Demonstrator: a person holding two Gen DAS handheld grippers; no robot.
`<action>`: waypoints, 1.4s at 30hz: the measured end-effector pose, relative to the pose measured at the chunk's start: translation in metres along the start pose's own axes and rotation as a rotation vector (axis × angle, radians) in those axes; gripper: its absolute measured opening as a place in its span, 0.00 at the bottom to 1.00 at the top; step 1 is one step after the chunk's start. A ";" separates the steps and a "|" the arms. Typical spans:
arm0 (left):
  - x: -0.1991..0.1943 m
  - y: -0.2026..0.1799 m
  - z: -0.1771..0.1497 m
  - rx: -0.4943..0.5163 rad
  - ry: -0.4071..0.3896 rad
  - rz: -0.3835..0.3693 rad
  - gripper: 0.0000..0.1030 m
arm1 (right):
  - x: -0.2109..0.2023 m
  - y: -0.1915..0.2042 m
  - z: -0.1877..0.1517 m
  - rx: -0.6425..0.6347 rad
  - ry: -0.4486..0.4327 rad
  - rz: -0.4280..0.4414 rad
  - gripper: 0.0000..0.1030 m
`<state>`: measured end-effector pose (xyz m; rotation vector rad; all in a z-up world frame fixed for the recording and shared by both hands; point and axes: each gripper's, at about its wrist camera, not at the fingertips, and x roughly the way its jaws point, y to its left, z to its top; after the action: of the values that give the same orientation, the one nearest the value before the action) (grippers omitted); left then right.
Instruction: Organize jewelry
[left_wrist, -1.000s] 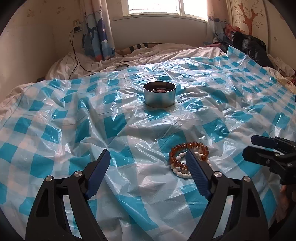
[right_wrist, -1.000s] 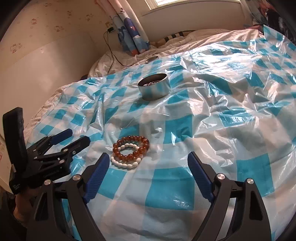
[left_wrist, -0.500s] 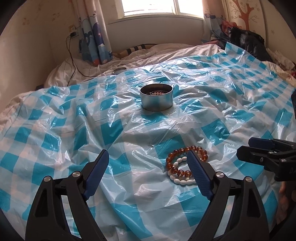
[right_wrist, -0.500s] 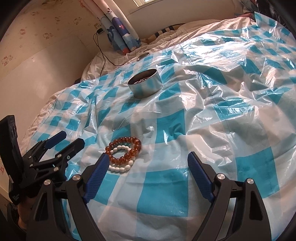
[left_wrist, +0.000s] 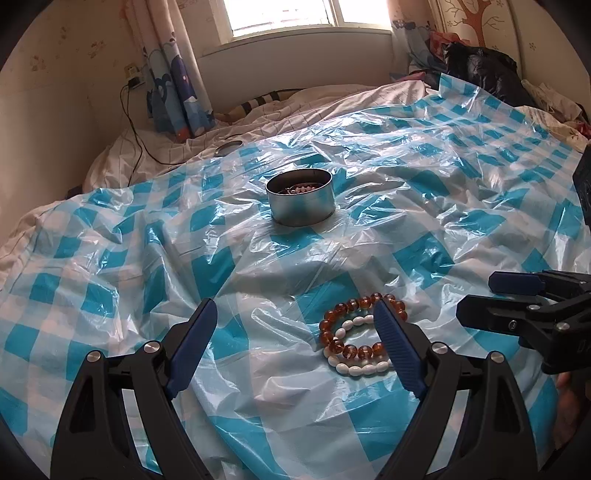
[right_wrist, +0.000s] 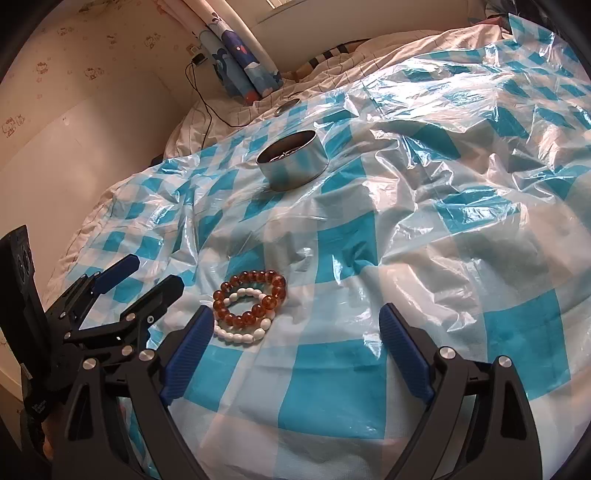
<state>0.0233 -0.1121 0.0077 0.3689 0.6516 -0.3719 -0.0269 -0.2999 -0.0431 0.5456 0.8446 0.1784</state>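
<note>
The left gripper (left_wrist: 295, 317) stands with its jaws spread wide, nothing between the blue pads, hovering above the checked sheet. Its right-hand finger (left_wrist: 395, 343) passes in front of the two bracelets and hides part of both; whether it touches them cannot be told from this view. The right gripper (right_wrist: 297, 325) is likewise wide apart and holds nothing; its left-hand finger (right_wrist: 192, 343) sits just beside the near edge of the white beads, and contact there cannot be judged either. In the left wrist view the right gripper also shows from the side at the right edge, its two fingers parted, with a bit of a hand (left_wrist: 569, 406) below it.

The amber bead bracelet (right_wrist: 251, 295) lies flat on the blue-and-white plastic sheet (right_wrist: 461, 258), overlapping the white bead bracelet (right_wrist: 240, 332), which lies on the side nearer the grippers. Both rest on the sheet, between the two grippers.

Farther back on the sheet, well apart from the bracelets, stands a round metal tin (left_wrist: 300, 201), open at the top, with some beads visible inside. The sheet is crumpled and covers a bed with pale bedding (left_wrist: 295, 107). Behind it hang a patterned curtain (left_wrist: 177, 92) and a black cable (left_wrist: 136, 136) running down the wall.
</note>
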 end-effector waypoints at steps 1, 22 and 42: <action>0.000 -0.001 0.000 0.003 0.000 0.000 0.80 | 0.000 0.000 0.000 0.001 0.000 0.000 0.85; -0.002 -0.005 0.000 0.024 -0.012 0.002 0.81 | 0.001 0.001 0.000 0.000 0.003 -0.002 0.87; 0.011 0.017 0.003 -0.153 0.045 -0.247 0.83 | -0.003 -0.003 0.002 0.015 -0.025 -0.029 0.87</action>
<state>0.0404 -0.1010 0.0062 0.1511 0.7669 -0.5466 -0.0279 -0.3046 -0.0420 0.5484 0.8293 0.1380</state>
